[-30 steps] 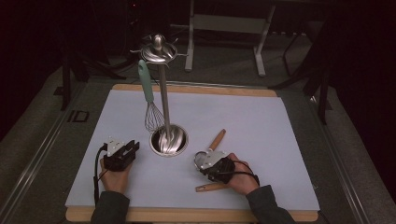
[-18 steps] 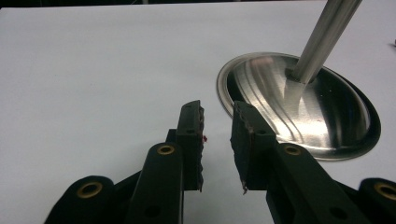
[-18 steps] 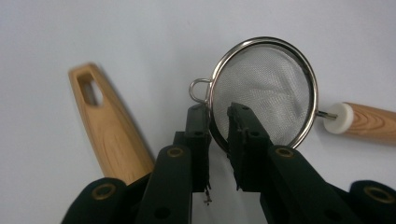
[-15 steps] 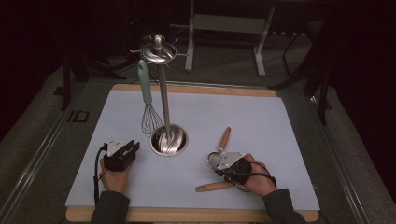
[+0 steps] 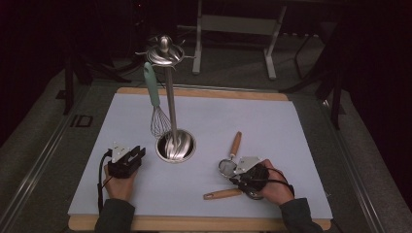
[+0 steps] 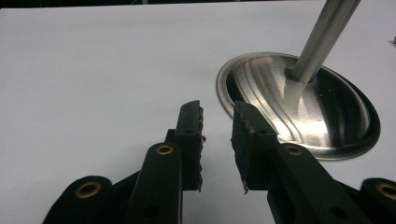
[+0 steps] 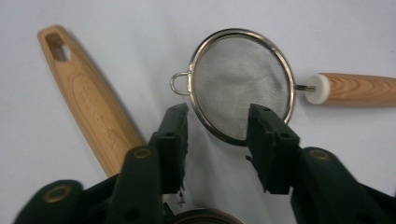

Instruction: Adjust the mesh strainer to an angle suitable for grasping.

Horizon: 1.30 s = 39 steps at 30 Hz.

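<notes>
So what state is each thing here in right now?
Whisk: hanging from the stand's top, upright.
Stand: upright on its round base.
Strainer: lying flat on the mat, not gripped.
Wooden handle: lying flat beside the strainer.
Left gripper: open, nothing between its jaws.
Right gripper: open above the strainer's rim; its jaws have just been opening.

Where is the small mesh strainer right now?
In the high view the mesh strainer lies on the white mat right of the stand's base, just ahead of the right gripper, whose open jaws straddle its rim.
</notes>
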Each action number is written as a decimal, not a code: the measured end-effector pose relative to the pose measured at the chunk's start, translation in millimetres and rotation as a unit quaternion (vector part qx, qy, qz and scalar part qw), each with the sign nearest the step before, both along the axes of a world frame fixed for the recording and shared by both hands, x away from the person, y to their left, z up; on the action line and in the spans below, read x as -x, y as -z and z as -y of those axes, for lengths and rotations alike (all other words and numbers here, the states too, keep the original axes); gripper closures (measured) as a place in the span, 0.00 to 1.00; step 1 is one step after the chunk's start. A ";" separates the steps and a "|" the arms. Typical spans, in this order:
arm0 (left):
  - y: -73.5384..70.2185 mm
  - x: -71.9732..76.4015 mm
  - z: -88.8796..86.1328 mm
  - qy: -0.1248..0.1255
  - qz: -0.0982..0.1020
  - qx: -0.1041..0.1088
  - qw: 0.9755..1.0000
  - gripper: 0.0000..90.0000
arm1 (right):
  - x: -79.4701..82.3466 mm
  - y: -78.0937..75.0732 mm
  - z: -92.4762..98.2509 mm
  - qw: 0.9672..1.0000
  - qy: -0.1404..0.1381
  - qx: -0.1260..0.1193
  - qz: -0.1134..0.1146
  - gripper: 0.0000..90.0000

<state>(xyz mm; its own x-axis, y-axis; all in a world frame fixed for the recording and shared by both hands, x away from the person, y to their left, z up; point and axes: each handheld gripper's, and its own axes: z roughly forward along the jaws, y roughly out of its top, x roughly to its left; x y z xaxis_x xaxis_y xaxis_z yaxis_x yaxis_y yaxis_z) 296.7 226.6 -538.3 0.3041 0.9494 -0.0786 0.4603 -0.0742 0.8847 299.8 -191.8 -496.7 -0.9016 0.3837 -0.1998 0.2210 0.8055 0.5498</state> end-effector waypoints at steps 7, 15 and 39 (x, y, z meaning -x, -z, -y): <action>0.0 0.1 -0.1 0.001 0.000 -0.001 1.000 0.81 | -8.8 -8.6 9.7 0.998 0.042 -0.050 -0.010 0.59; 0.1 -0.1 0.1 0.000 0.001 0.000 1.000 0.80 | -39.6 -10.6 10.8 0.986 0.136 -0.098 -0.020 0.58; 0.1 -0.1 0.2 0.001 0.001 -0.001 1.000 0.80 | -87.3 14.2 -6.1 0.953 0.268 -0.111 -0.089 0.43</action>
<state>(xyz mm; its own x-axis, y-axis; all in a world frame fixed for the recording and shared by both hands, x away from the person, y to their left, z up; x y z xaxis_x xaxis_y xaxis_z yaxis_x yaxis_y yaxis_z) 296.8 226.4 -538.4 0.3058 0.9491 -0.0762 0.4581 -0.0765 0.8856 387.1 -185.6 -511.0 -0.5754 0.8141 0.0779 0.6736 0.4178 0.6097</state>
